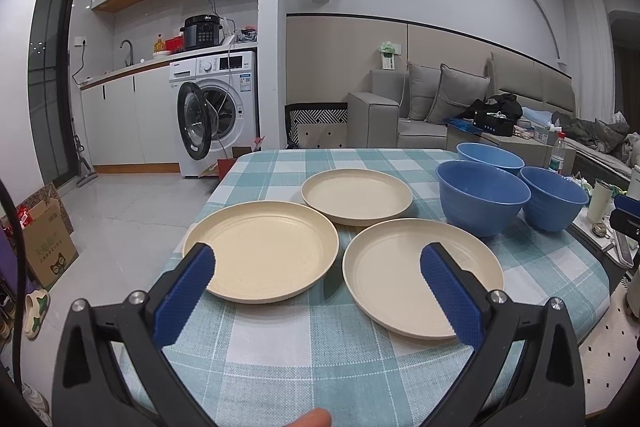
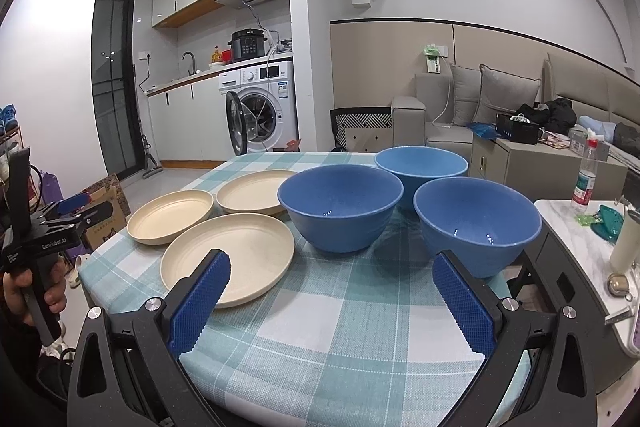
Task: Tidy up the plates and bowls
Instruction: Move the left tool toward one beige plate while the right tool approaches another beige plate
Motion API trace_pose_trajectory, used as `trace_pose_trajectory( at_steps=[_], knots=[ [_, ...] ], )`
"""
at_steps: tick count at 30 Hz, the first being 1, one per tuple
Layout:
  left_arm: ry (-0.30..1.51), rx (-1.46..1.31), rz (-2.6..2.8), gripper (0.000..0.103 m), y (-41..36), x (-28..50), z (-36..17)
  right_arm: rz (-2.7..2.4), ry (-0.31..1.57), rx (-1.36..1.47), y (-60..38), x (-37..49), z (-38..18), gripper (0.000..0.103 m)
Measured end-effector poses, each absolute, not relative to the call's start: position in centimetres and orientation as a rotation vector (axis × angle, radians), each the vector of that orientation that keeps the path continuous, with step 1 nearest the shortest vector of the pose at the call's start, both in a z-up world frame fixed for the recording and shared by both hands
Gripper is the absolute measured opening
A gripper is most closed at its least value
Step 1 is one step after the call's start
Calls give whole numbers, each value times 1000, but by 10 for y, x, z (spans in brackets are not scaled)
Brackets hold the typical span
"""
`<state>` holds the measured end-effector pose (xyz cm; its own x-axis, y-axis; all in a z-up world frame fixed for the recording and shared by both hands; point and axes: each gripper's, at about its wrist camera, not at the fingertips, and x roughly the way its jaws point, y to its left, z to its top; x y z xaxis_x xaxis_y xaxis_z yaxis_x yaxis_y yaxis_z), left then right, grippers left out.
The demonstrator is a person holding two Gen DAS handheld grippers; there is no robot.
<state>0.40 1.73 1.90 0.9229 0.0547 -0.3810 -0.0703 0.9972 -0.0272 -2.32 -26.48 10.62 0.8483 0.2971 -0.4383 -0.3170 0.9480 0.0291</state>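
Observation:
Three cream plates lie flat on the checked tablecloth: a near left plate, a near right plate and a far plate. Three blue bowls stand upright to their right: a front left bowl, a front right bowl and a back bowl. My left gripper is open and empty above the near plates. My right gripper is open and empty, in front of the two front bowls. The plates also show in the right wrist view.
A white side table with a bottle and small items stands right of the table. A cardboard box and slippers sit on the floor at left. A washing machine with its door open and a sofa are behind.

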Motion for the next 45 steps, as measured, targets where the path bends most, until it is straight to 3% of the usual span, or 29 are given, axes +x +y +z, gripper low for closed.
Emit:
trace_pose_trajectory(
  at_steps=[32,45],
  knots=[
    [467,-54,46,103,49,86,46,500,485,-37,-220,65,166,103],
    [485,-34,17,103,51,126,47,519,530,-100,-182,121,163,103]
  ],
)
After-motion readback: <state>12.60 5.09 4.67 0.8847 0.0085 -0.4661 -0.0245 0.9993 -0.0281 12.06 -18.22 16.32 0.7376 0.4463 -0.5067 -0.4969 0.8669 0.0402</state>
